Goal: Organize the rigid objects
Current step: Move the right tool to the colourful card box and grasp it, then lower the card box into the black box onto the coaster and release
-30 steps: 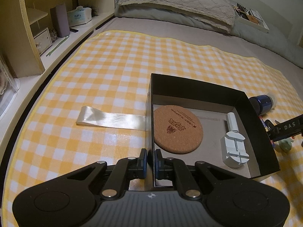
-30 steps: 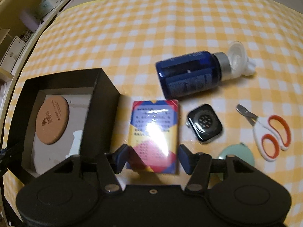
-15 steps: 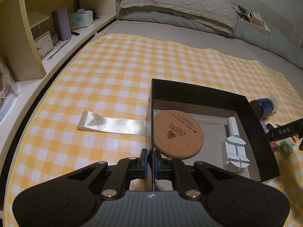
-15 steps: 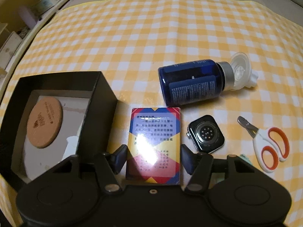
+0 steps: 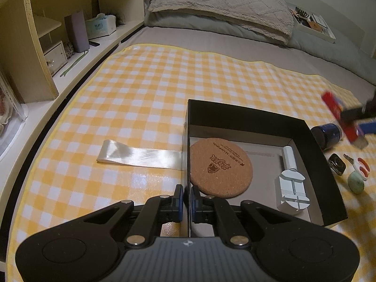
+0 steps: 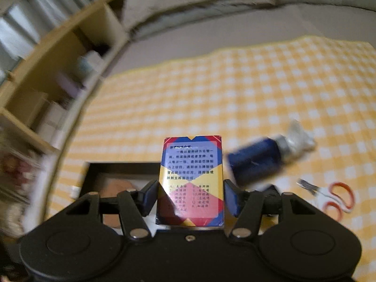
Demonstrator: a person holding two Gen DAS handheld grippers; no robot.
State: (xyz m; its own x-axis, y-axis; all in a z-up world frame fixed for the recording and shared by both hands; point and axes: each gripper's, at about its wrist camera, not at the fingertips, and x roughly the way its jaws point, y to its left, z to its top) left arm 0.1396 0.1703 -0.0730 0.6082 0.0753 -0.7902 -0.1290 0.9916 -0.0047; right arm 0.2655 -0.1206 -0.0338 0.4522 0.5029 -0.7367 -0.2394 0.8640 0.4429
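Glossy white ribbon strip [image 5: 138,156]: flat on yellow-and-white checked cloth [image 5: 145,98], just left of the box. Left gripper [image 5: 185,198]: pinched tight on the near left wall of the black open cardboard box [image 5: 246,115]. Inside: round cork coaster [image 5: 221,166], white plastic tool [image 5: 292,188]. Right gripper [image 6: 190,199]: clamped on a red, blue and yellow card pack [image 6: 191,176], held clear above the cloth. Dark blue bottle [image 6: 256,159], orange-handled scissors [image 6: 333,197]: on the cloth, right.

right tool [image 6: 190,198] gripping card box [image 6: 191,178], blurred bottle [image 6: 256,162]
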